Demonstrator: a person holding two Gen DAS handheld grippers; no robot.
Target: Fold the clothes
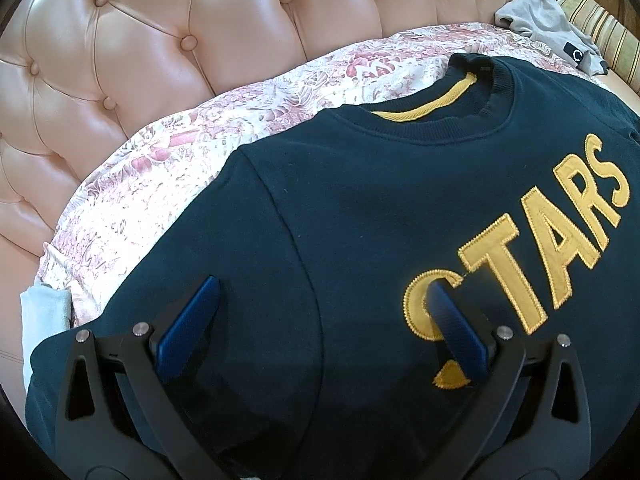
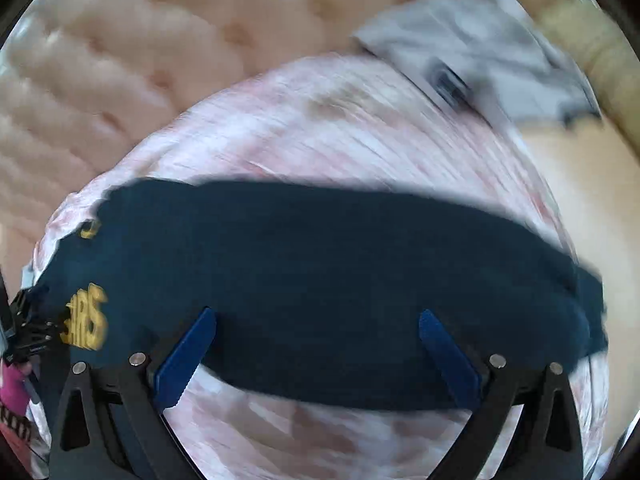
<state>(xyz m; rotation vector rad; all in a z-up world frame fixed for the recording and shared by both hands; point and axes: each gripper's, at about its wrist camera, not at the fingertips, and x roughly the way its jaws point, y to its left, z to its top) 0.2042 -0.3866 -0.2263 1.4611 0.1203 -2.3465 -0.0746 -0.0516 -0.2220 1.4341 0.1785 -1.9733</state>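
A navy sweatshirt point(image 1: 360, 220) with yellow "STARS" lettering point(image 1: 540, 248) lies face up on a floral sheet point(image 1: 160, 184). My left gripper point(image 1: 324, 300) is open just above its left chest and shoulder, holding nothing. In the blurred right wrist view the sweatshirt's right sleeve point(image 2: 340, 280) stretches sideways across the sheet. My right gripper point(image 2: 316, 320) is open over that sleeve, one blue finger on each side of its middle. Part of the lettering point(image 2: 86, 320) shows at the far left.
A pink tufted leather backrest point(image 1: 140, 40) rises behind the sheet. A grey garment point(image 1: 548, 24) lies crumpled at the back right; it also shows in the right wrist view point(image 2: 480, 60). A striped cushion point(image 1: 608, 28) sits behind it. Bare pink seat point(image 2: 572, 208) lies at right.
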